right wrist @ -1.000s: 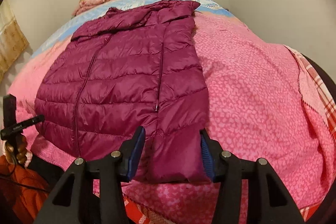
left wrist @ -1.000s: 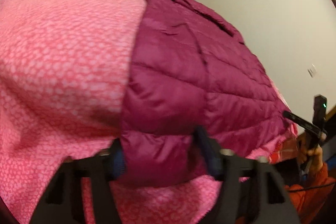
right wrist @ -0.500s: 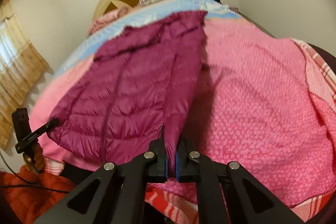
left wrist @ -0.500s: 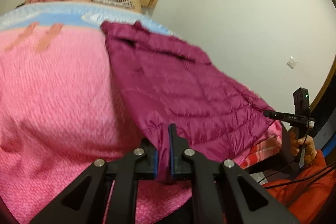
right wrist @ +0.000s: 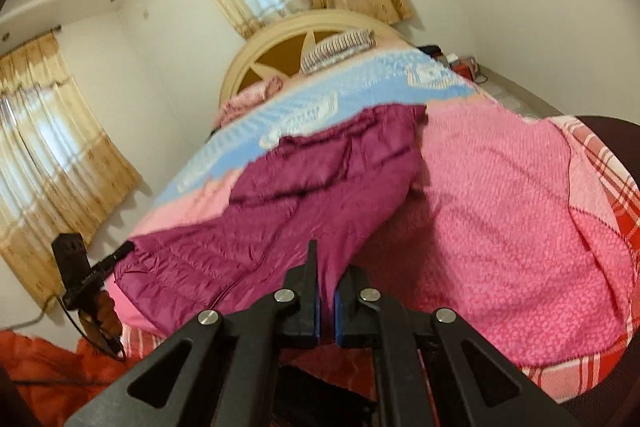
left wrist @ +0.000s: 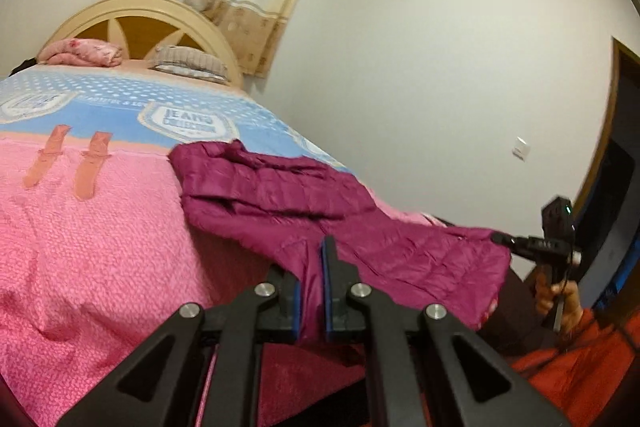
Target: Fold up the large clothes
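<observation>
The left gripper (left wrist: pixel 311 287) and the right gripper (right wrist: pixel 326 297) each pinch a lower corner of the purple padded jacket (left wrist: pixel 320 211), whose collar end lies on the pink bedspread (left wrist: pixel 100 247) while the hem end hangs lifted. To fold well, both corners should probably travel together toward the collar at equal height, keeping the hem taut. Both grippers point slightly downward, side by side.

Left hand-held gripper (left wrist: pixel 311 291) clamped tight, right hand-held gripper (right wrist: pixel 326 291) likewise, both raised, angled downward
</observation>
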The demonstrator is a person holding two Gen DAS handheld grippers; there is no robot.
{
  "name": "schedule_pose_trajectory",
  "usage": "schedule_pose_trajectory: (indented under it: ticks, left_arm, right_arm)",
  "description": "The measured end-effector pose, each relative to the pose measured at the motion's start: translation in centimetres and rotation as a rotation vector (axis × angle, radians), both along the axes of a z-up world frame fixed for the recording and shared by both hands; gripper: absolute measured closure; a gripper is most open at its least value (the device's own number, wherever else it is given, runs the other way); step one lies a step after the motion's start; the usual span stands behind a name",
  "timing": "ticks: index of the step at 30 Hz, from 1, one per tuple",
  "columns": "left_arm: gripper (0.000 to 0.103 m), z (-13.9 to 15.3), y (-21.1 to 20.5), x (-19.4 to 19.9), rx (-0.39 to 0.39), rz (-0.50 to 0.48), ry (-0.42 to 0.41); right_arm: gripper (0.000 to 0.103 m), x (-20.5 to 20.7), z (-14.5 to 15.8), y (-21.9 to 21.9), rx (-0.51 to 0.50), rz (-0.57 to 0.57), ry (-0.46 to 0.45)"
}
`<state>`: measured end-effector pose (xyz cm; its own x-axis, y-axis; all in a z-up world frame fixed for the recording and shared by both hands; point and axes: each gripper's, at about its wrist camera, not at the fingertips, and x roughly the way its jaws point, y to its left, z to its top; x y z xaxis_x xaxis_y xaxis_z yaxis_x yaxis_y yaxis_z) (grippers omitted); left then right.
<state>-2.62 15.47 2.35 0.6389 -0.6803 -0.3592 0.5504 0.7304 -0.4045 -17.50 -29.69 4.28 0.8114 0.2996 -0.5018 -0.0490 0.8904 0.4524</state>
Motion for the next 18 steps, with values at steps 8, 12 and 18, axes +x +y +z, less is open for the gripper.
schedule_pose_trajectory:
  ticks: [8,12,18]
  left_arm:
    - [0.095,0.3,-0.2,6.8,0.018,0.126,0.078]
    - [0.095,0.7,-0.4,10.4,-0.011,0.165,0.125]
    - [0.095,1.6,-2.8,18.0,0.053,0.240,0.161]
  right_arm:
    - [0.100,5.5,3.3,-1.2,0.006,-0.049,-0.066]
    - [0.100,9.6,4.8,-1.3,-0.027,-0.085,-0.073]
    - [0.100,17.9,6.6,-2.2,-0.050,-0.137,-0.065]
